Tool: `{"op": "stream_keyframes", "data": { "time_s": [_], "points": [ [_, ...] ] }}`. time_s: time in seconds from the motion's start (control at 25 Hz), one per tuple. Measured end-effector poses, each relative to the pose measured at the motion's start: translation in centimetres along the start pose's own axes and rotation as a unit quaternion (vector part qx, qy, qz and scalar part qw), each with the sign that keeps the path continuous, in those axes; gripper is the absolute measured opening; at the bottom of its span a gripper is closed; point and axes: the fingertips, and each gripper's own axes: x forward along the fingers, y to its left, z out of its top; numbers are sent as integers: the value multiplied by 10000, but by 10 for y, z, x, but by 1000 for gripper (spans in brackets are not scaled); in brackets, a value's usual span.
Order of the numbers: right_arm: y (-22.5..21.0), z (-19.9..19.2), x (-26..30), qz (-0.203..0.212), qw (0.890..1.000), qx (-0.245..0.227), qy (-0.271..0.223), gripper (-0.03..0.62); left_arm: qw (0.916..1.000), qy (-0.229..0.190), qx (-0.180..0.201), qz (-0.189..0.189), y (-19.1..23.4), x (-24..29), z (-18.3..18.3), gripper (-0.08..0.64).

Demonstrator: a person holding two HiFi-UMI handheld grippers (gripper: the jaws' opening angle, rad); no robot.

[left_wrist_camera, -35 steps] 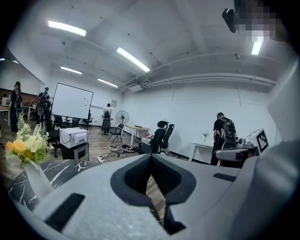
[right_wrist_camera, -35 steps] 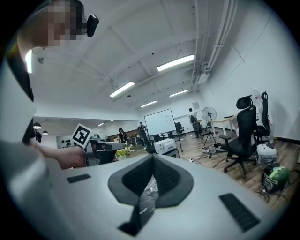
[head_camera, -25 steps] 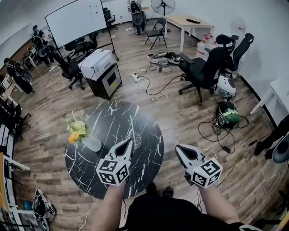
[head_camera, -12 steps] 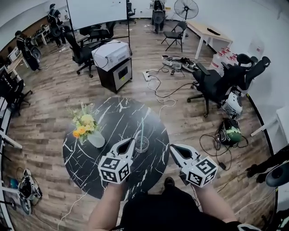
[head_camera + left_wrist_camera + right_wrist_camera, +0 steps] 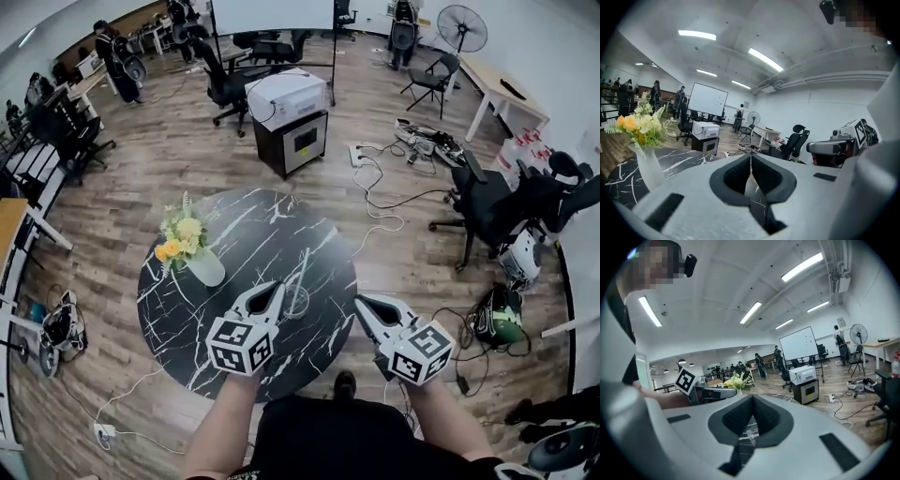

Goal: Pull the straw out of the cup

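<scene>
Left gripper and right gripper: my jaws together, empty. Cup sits toward the desk's near edge, straw leaning inside. Straw likely light, thin, crushable; pinch gently at its upper end.

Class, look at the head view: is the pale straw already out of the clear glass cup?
No, the pale straw leans inside the clear glass cup.

Right hand-held gripper jaws together, empty, left hand-held gripper near flowers, whiteboard beyond
</scene>
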Motion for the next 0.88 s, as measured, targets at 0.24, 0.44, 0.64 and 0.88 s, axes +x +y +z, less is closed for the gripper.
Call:
{"op": "stream_keyframes", "data": {
  "time_s": [0.24,0.44,0.64,0.88],
  "points": [
    [-29,-16,-8,320,9993,76,187,5,9995,198,101,222,-14,21,-20,63],
    [-39,-24,2,273,9989,276,267,5,9985,506,186,45,-8,42,-43,124],
    [-40,-38,10,234,9979,363,478,5,9953,915,265,-149,2,68,-75,153],
    [-42,-57,24,110,9961,526,699,5,9927,1117,210,-407,19,89,-96,179]
  ]
}}
